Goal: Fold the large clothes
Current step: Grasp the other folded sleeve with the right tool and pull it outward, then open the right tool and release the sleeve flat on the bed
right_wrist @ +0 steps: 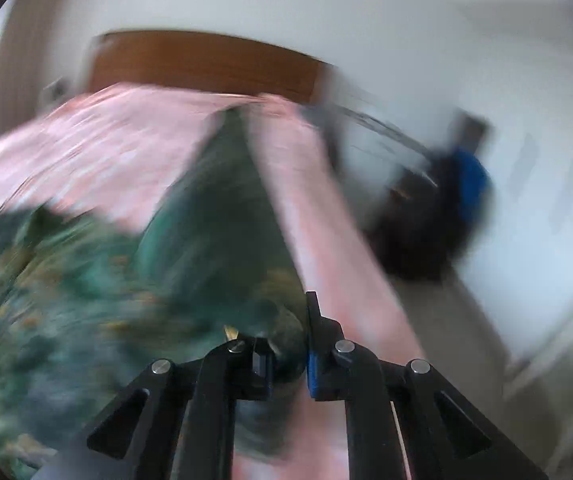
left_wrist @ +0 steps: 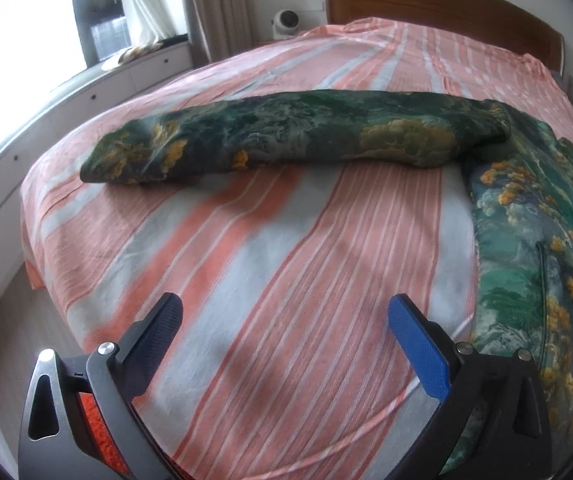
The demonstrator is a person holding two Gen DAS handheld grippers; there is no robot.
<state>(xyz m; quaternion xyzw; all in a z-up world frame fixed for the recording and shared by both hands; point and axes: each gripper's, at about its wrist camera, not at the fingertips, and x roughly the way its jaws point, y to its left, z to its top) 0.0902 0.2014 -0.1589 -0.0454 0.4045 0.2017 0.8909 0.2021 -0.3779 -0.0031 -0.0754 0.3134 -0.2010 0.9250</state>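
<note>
A large green garment with a yellow floral print (left_wrist: 326, 132) lies on the bed. One long sleeve stretches left across the bed and the body (left_wrist: 542, 240) runs down the right side. My left gripper (left_wrist: 286, 316) is open and empty, above bare sheet in front of the sleeve. In the blurred right wrist view, my right gripper (right_wrist: 288, 344) is shut on a fold of the same garment (right_wrist: 206, 240), lifting it off the bed.
The bed has a pink and grey striped sheet (left_wrist: 270, 264) and a wooden headboard (left_wrist: 438, 4). A white fan (left_wrist: 284, 22) stands by the bed. A window and curtain are at the far left. A dark bag (right_wrist: 426, 216) stands by the wall.
</note>
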